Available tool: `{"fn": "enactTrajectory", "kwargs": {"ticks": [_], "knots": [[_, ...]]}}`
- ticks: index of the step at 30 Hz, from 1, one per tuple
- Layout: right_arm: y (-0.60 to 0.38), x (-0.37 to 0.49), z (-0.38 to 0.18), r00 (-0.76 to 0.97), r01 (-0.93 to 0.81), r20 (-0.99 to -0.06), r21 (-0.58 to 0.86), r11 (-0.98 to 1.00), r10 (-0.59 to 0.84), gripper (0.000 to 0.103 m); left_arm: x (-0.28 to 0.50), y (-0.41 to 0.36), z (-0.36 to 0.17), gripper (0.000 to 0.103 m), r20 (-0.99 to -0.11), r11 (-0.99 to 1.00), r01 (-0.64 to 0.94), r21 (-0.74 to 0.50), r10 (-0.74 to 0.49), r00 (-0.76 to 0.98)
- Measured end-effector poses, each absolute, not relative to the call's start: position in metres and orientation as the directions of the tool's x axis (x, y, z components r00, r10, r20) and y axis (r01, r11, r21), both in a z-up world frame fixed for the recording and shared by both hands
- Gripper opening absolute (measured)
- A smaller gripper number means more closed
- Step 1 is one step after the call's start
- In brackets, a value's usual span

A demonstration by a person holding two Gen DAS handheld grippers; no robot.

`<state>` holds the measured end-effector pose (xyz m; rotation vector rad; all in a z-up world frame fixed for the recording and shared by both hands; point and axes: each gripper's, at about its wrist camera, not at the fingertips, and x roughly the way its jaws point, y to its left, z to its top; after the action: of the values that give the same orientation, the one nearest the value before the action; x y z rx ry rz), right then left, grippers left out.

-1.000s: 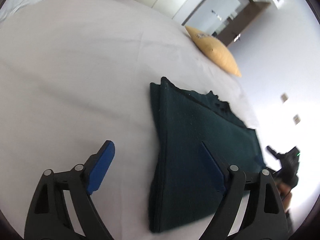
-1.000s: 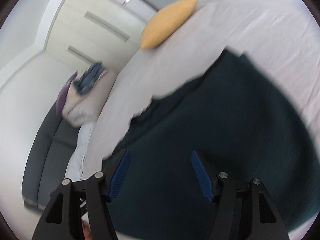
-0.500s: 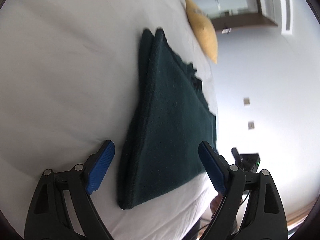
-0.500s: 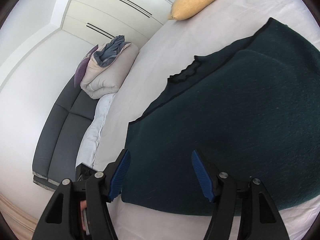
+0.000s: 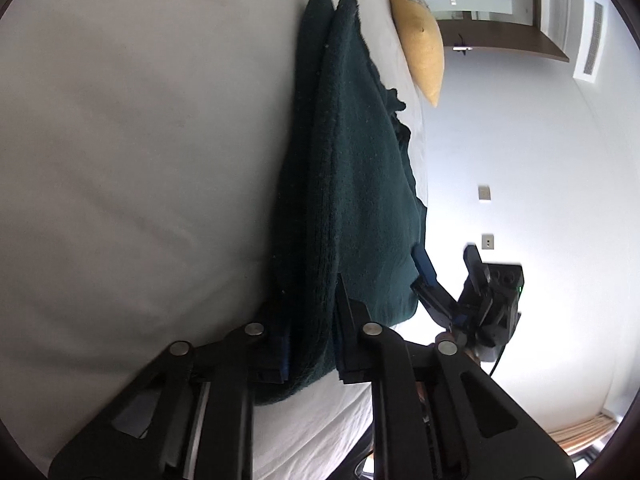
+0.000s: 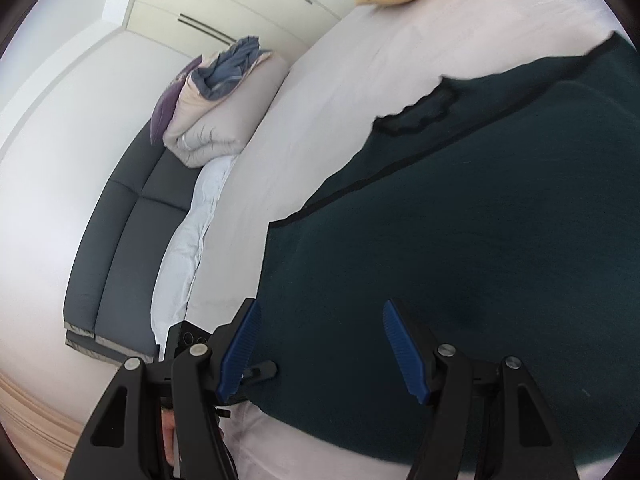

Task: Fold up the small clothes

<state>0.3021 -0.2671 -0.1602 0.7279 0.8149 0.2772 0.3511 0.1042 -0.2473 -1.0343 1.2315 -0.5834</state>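
Left wrist view: we're closing the left tongs [image 5: 310, 344] on the near corner of the dark green garment [image 5: 352, 184], already doubled on the bed [image 5: 140, 160]. Right tongs [image 6: 320, 348] are hanging wide over its other near corner, gripping nothing. We're judging another fold remains.

White walls, pale wardrobe doors [image 6: 240, 12], dark grey sofa [image 6: 120, 232] beside white-sheeted bed [image 5: 120, 160], strip of wooden floor [image 5: 580, 432]

bed [image 5: 120, 160]: white sheet | on it: dark green garment [image 5: 360, 160], yellow pillow [image 5: 420, 44]
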Motion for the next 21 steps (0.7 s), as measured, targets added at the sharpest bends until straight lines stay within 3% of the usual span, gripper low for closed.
{"fn": "enactTrajectory", "kwargs": {"ticks": [7,15,21], "knots": [[-0.272,0.336,-0.191,0.614,0.113,-0.610,0.696,0.709,0.501,0.066,0.348,0.097,-0.210,0.010,-0.512,0.513,-0.096,-0.853,-0.790,0.337],[-0.304,0.333,-0.181,0.597,0.057,-0.514,0.793,0.607,0.616,0.068,0.365,0.014,-0.144,0.009,-0.549,0.609,0.090,-0.788,-0.762,0.344],[-0.356,0.330,-0.164,0.624,0.004,-0.419,0.846,0.533,0.660,0.078,0.379,-0.078,-0.155,0.009,-0.614,0.658,0.179,-0.732,-0.750,0.246]]}}
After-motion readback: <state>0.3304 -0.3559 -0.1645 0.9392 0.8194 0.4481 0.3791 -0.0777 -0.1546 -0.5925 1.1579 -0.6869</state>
